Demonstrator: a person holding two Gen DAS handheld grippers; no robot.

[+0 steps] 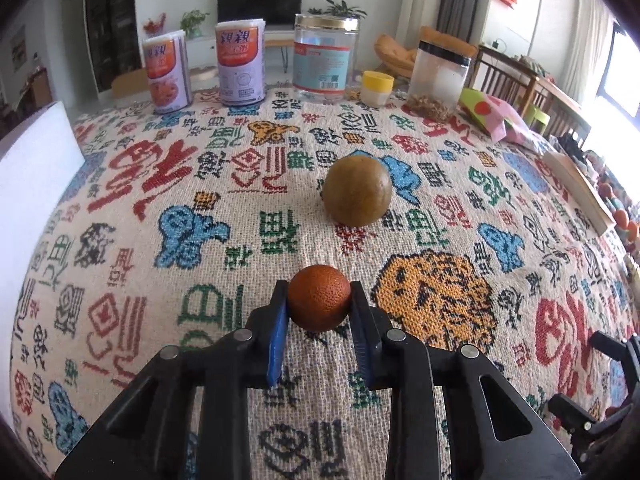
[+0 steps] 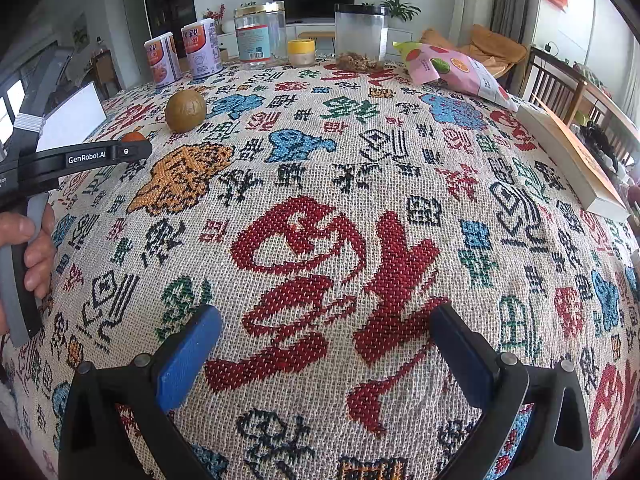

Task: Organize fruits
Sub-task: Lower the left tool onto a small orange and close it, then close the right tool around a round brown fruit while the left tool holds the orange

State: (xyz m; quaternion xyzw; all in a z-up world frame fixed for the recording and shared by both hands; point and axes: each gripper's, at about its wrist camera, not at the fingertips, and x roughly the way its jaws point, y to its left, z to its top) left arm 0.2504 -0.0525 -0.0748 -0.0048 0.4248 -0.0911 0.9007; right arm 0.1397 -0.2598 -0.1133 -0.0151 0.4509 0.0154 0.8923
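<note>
item: left gripper (image 1: 319, 304) – blue pads pinching the orange fruit (image 1: 319, 298) on both sides, at about its middle; the fruit sits low over the cloth (image 1: 240, 216), near the front left of the table, and whether it still touches the cloth cannot be told

item: right gripper (image 2: 326, 344) – fingers spread wide over bare cloth, nothing between them; well apart from both fruits

item: green fruit (image 1: 357, 191) – loose on the cloth, just beyond the orange one, not touching it

step in hand, judged: lifting the pinched fruit to carry it to wherever the fruits are to go; no bowl or tray for them is in view. to do it well: keep the pinch across the widest part, since a round hard fruit will squirt out if the pads sit high or low; raise it straight before moving sideways, so it clears the green fruit ahead; keep the squeeze steady, not harder

count:
- fruits: two (one orange, one green)
- cans (image 1: 166, 76): two, back left
- clear jars (image 1: 325, 58): two, one gold lid, one black lid
- small yellow-lid pot (image 1: 377, 87): one
- snack bag (image 2: 452, 70): one
- book (image 2: 572, 168): one, right edge
- white foam block (image 1: 36, 160): one, left edge
- grippers: two
</note>
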